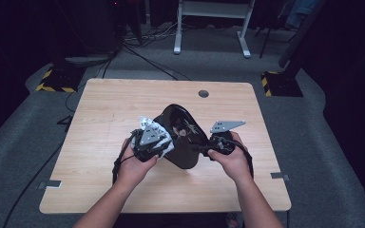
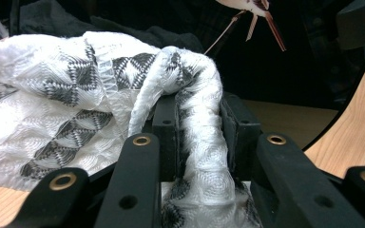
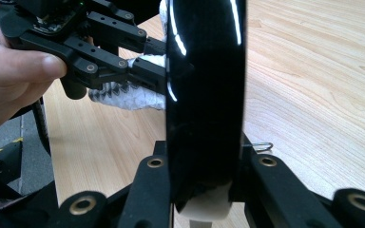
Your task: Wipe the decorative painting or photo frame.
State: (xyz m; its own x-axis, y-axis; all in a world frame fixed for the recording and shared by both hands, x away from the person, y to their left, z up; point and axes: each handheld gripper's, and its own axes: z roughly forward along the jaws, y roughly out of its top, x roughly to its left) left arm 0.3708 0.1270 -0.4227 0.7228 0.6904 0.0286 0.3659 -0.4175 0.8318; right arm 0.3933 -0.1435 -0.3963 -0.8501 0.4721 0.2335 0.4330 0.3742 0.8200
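Hidden bits first: in the high view the jaw tips of both grippers sit behind the glossy black curved plastic dish (image 1: 183,137), so contact isn't readable there. The print inside the dish is too small to make out. In the right gripper view the dish is cut off at the top edge, and a pale piece under its lower edge between the jaws can't be identified.

Left gripper (image 2: 197,142): jaws pressed together on a fold of the white woven cloth with grey diamond pattern (image 2: 76,95); the rest of the cloth bunches to the left over the jaw.

Right gripper (image 3: 204,185): jaws clamped on the dish's edge, dish standing edge-on between them.

Dish is held up over the middle of the light wooden table (image 1: 100,118), between the two hands; cloth against its left side.
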